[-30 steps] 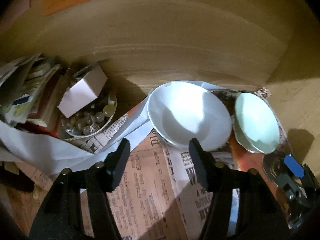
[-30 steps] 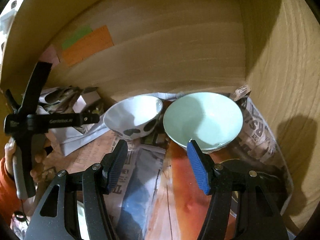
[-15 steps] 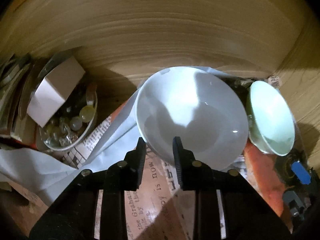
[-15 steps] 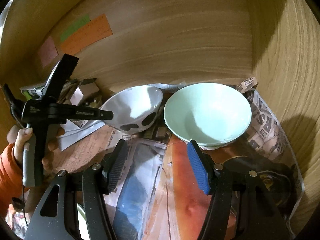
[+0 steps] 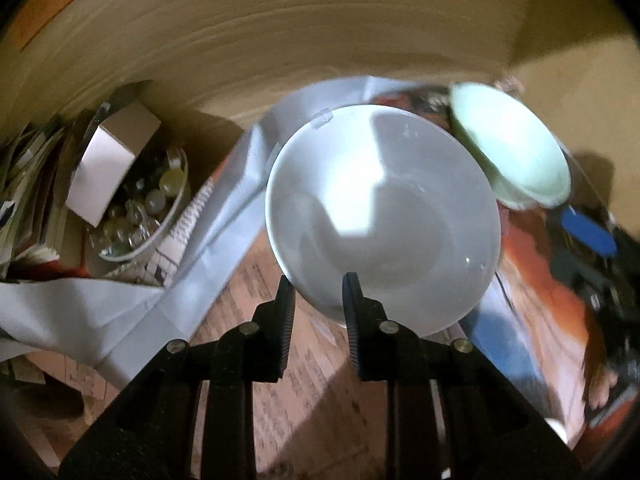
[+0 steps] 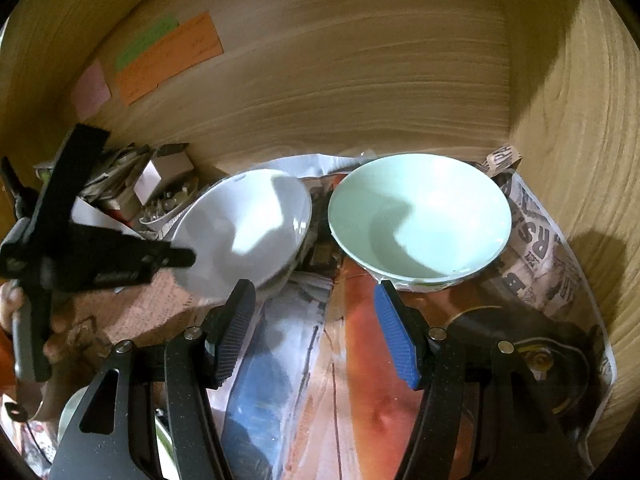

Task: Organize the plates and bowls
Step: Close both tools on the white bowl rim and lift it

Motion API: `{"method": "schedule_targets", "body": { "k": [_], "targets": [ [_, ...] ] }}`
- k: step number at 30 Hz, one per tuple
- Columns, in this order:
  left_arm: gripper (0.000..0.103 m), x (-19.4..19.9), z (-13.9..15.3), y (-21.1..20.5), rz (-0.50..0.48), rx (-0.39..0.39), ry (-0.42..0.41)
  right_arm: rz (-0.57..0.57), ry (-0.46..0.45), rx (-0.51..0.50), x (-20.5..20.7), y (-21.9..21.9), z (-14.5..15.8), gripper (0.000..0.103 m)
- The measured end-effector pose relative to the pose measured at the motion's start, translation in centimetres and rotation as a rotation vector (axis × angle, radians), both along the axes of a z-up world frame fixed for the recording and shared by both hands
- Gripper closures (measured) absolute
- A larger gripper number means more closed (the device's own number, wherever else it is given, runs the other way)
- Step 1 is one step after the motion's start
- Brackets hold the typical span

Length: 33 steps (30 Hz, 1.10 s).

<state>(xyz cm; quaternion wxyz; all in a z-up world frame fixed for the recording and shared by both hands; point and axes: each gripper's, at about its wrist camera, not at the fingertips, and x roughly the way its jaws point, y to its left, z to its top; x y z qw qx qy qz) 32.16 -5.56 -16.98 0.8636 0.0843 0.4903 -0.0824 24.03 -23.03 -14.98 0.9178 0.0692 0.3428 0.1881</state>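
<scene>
A white bowl (image 5: 384, 220) is tilted and raised off the newspaper; my left gripper (image 5: 318, 296) is shut on its near rim. It also shows in the right wrist view (image 6: 244, 232), with the left gripper (image 6: 176, 258) at its left rim. A pale green bowl (image 6: 420, 216) stands on the newspaper to its right, also seen in the left wrist view (image 5: 516, 148). My right gripper (image 6: 316, 320) is open and empty just in front of the green bowl.
A wooden cabinet back wall (image 6: 360, 80) and right side wall (image 6: 580, 120) close the space. A glass dish of beads with a small white box (image 5: 112, 168) and a paper stack sit at the left. Newspaper (image 6: 532, 248) lines the shelf. A dark round object (image 6: 532, 356) lies at the right front.
My left gripper moved in, closed on the white bowl's rim and tipped and lifted it. My right gripper edged closer to the green bowl, still open.
</scene>
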Motion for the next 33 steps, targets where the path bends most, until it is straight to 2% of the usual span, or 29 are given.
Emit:
{"method": "schedule_targets", "body": {
  "k": [6,8,10,12,17,24,33],
  "targets": [
    [0.079,-2.8,0.2,-0.6,-0.083,0.004,0.023,0.022,0.042,0.005,0.5,0.6,-0.8,0.045],
    [0.079,-3.3,0.2,-0.5,-0.104,-0.003,0.030,0.023,0.059,0.004,0.7,0.7,-1.2,0.052],
    [0.079,-3.9,0.4,-0.4,-0.122,-0.002,0.027,0.029,0.085,0.006,1.1,0.7,-1.7,0.065],
    [0.079,-4.2,0.4,-0.5,-0.133,-0.002,0.020,0.040,0.117,0.008,1.4,0.9,-2.2,0.073],
    [0.079,-3.7,0.4,-0.7,-0.129,-0.026,0.014,0.069,0.139,0.019,1.6,1.4,-2.5,0.087],
    [0.080,-3.3,0.2,-1.7,-0.118,0.001,-0.001,0.055,0.123,-0.009,1.0,2.0,-2.0,0.087],
    [0.080,-5.2,2.5,-0.8,-0.095,-0.050,-0.068,0.036,0.043,-0.008,-0.9,2.1,0.8,0.086]
  ]
}}
